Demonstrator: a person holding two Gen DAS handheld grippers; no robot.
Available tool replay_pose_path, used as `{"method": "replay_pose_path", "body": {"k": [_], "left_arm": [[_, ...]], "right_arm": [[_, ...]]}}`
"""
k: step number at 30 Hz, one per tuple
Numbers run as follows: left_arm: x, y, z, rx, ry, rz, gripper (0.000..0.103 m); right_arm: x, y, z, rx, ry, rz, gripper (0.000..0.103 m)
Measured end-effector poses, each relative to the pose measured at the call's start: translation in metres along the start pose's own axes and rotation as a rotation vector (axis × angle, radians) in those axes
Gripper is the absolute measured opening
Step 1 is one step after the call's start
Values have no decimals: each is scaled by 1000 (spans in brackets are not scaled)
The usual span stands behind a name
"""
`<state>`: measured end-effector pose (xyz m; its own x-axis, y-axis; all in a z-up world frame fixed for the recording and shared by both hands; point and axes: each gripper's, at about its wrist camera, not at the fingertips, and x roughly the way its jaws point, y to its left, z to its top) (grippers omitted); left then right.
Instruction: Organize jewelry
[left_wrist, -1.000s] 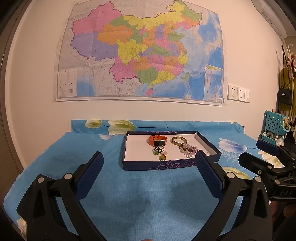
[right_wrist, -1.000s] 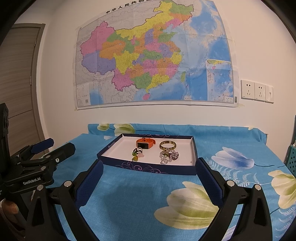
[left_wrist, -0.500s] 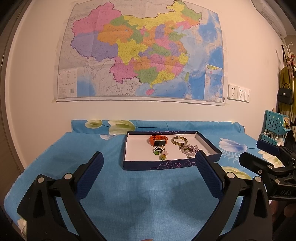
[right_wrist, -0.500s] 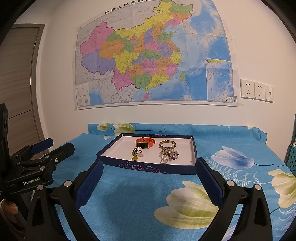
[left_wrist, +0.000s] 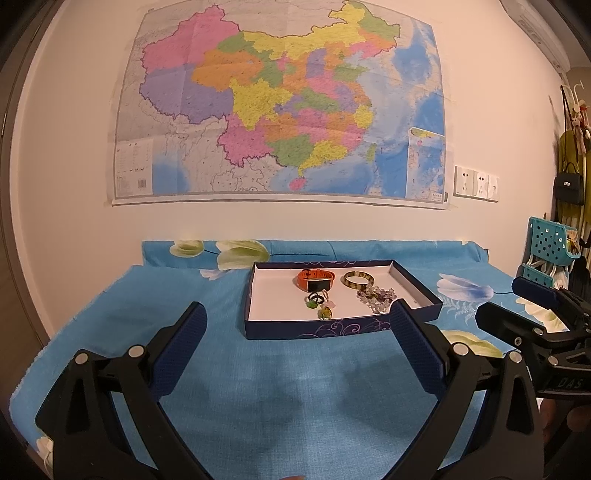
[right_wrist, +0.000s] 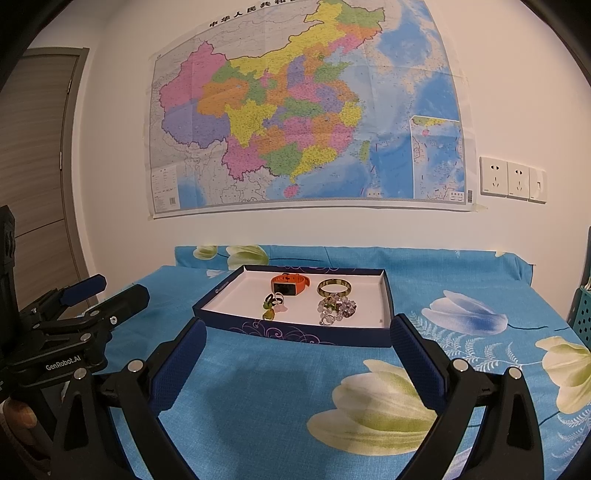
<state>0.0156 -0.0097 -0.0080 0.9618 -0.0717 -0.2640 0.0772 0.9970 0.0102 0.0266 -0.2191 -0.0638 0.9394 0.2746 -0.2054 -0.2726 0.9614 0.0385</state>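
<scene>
A dark blue tray (left_wrist: 317, 328) (right_wrist: 295, 334) with a white floor sits mid-table. In it lie an orange wristband (left_wrist: 315, 280) (right_wrist: 290, 284), a gold-green bangle (left_wrist: 357, 279) (right_wrist: 334, 287), a beaded bracelet (left_wrist: 376, 296) (right_wrist: 336, 307) and small rings with green charms (left_wrist: 320, 304) (right_wrist: 272, 304). My left gripper (left_wrist: 297, 323) is open and empty, held short of the tray's front wall. My right gripper (right_wrist: 298, 338) is open and empty, also short of the tray. Each gripper shows at the edge of the other's view.
A blue floral cloth (left_wrist: 280, 387) covers the table against a wall with a large map (left_wrist: 280, 103). A teal basket (left_wrist: 548, 245) and hanging bags stand at the right. A door (right_wrist: 33, 166) is at the left.
</scene>
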Motion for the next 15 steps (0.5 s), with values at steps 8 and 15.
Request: {"method": "replay_pose_path", "body": {"k": [8, 15], "left_arm": [[2, 0, 3, -6, -4, -1, 97], [30, 16, -4, -26, 136, 12, 97]], "right_arm": [[0, 1, 0, -2, 4, 0, 96], [24, -43, -7, -12, 148, -84, 96]]}}
